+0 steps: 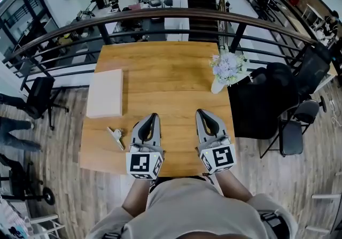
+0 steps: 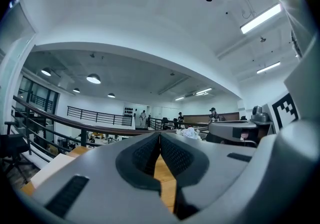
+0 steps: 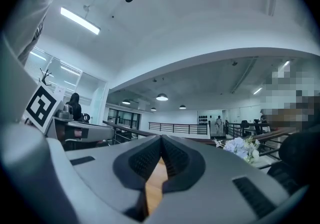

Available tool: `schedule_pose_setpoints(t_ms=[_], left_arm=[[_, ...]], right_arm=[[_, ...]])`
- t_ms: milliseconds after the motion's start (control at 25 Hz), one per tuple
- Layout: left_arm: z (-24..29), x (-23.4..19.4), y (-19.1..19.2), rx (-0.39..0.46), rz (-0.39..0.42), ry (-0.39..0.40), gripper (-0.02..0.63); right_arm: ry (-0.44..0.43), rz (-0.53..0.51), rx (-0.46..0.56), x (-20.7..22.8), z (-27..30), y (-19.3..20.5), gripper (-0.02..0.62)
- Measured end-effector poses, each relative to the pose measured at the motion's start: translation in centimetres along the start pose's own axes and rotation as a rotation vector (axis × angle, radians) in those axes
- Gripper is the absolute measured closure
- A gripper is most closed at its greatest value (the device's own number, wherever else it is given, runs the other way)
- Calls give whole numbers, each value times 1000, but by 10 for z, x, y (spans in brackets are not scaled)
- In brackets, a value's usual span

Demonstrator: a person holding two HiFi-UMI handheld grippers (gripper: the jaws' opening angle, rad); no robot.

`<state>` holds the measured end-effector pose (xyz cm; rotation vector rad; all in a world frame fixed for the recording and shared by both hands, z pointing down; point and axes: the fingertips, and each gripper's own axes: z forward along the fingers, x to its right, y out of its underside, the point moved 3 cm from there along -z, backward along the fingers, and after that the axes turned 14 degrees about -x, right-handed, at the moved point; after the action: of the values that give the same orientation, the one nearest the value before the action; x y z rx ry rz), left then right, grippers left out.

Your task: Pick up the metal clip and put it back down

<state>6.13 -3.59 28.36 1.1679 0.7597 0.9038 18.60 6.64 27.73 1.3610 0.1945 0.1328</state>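
We hold the left gripper and the right gripper side by side over the lower middle of the smooth wooden table, each with its ribbed dark pads pressed together on nothing. The small angular metal clip lies flat at lower left, near the table's edge and beside the left gripper, below a flat white rectangular board. Pale flowers stand at the right edge, with bare wood between.
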Motion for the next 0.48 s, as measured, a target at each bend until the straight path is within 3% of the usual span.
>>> schedule_pose_setpoints(t_ms=[480], left_arm=[[13, 7, -1, -5, -9, 18, 581]], right_arm=[[-12, -15, -3, 7, 1, -4, 569]])
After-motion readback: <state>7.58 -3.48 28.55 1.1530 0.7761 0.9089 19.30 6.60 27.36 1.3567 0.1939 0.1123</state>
